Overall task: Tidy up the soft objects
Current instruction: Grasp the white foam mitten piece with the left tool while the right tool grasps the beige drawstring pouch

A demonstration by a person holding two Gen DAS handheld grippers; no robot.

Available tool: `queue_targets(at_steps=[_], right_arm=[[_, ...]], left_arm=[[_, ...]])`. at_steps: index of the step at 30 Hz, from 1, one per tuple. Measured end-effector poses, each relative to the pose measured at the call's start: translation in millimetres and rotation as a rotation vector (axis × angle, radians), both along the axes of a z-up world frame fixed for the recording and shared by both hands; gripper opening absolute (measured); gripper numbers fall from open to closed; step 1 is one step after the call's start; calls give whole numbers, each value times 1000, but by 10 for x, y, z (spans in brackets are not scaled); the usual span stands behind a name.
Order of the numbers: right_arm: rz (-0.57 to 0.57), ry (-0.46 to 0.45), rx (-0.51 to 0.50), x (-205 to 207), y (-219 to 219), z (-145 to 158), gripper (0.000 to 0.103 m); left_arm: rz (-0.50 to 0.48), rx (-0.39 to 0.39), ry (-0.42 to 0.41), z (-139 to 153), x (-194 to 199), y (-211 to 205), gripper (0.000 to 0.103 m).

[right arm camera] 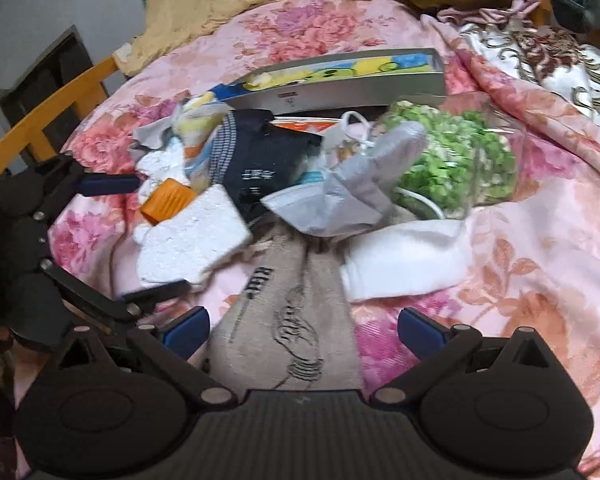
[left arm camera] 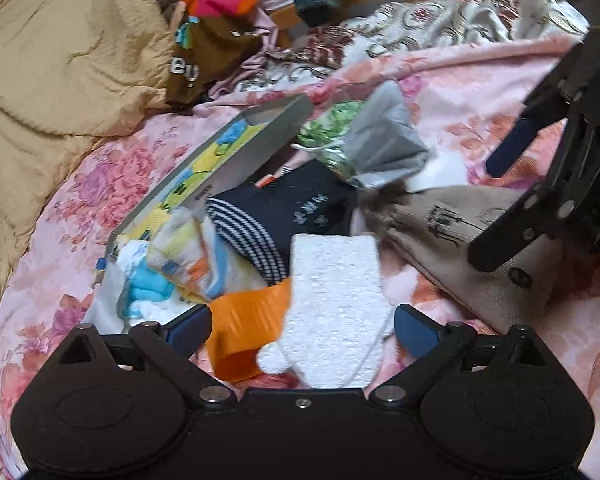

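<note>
Fuzzy white sock [left arm camera: 332, 316] with orange cuff [left arm camera: 248, 328] lies on the pink floral bedspread [left arm camera: 60, 208], between the wide-open, empty jaws of the left gripper [left arm camera: 303, 330]. The right gripper [right arm camera: 304, 334], equally wide and empty, straddles a beige printed sock [right arm camera: 292, 312]. Navy striped sock [right arm camera: 260, 160] and grey sock [right arm camera: 360, 192] lie piled near the metal tin [right arm camera: 340, 88].

Soft, even daylight, fairly bright, no hard shadows and no glare. Strong fisheye bending at the edges, dark vignette in the corners. Slight motion blur over the sock pile [left arm camera: 292, 216] and floral bedspread [right arm camera: 540, 248]; finest detail smeared. Black body of the left hand-held gripper [left arm camera: 302, 326] underexposed, nearly featureless.
</note>
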State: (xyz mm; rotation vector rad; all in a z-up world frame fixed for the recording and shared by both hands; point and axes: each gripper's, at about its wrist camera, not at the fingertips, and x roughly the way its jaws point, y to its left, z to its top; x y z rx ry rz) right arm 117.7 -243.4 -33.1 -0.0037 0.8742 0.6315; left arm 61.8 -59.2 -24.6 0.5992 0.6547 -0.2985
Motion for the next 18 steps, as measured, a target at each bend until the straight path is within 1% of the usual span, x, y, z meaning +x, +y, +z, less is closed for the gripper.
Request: queue_targets(at_steps=[2, 4, 7, 9, 14, 16, 18], right_arm=[[19, -17, -9, -33, 36, -5, 97], [32, -23, -19, -41, 67, -23, 90], [34, -4, -13, -37, 80, -30, 86], [36, -13, -9, -57, 75, -21, 85], [42, -12, -20, -68, 85, -32, 79], [47, -19, -25, -81, 86, -36, 75], [52, -23, -30, -93, 87, -42, 72]], left_arm=[[9, -3, 26, -16, 23, -10, 95], [27, -8, 48, -42, 46, -14, 93], [32, -7, 69, -69, 58, -33, 91], [26, -15, 84, -74, 63, -50, 89], [13, -36, 135, -97, 138, -87, 77], [13, -51, 154, -101, 161, -82, 70], [18, -66, 169, -102, 173, -77, 69]])
